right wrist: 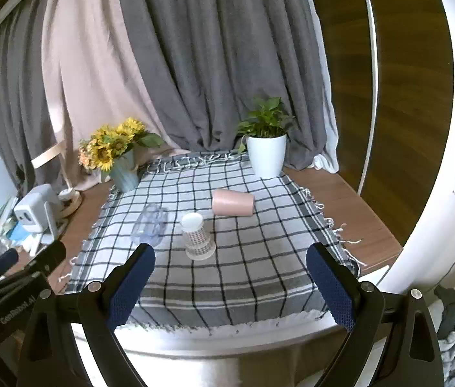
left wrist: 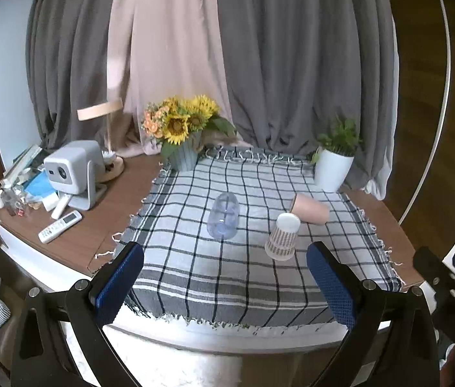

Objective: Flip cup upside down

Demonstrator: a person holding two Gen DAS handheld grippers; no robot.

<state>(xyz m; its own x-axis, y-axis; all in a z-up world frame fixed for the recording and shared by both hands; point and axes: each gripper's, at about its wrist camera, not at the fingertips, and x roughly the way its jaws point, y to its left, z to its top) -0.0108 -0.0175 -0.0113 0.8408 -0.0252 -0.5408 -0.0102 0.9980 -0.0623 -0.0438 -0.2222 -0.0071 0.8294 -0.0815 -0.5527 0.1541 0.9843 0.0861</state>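
Observation:
Three cups rest on a checked cloth (left wrist: pixel 243 274) (right wrist: pixel 243 267). A clear plastic cup (left wrist: pixel 223 215) (right wrist: pixel 149 225) lies on its side at the left. A white patterned paper cup (left wrist: pixel 282 236) (right wrist: pixel 197 235) stands upside down in the middle. A pink cup (left wrist: pixel 311 209) (right wrist: pixel 233 202) lies on its side behind it. My left gripper (left wrist: pixel 225 279) is open and empty, near the table's front edge. My right gripper (right wrist: pixel 230 277) is open and empty, also at the front edge, to the right of the left one.
A sunflower vase (left wrist: pixel 182 154) (right wrist: pixel 124 171) stands at the cloth's back left, a white plant pot (left wrist: pixel 332 169) (right wrist: pixel 266 154) at the back right. A projector (left wrist: pixel 75 167), a lamp (left wrist: pixel 104 119), a remote (left wrist: pixel 59 225) and clutter sit left. Curtains hang behind.

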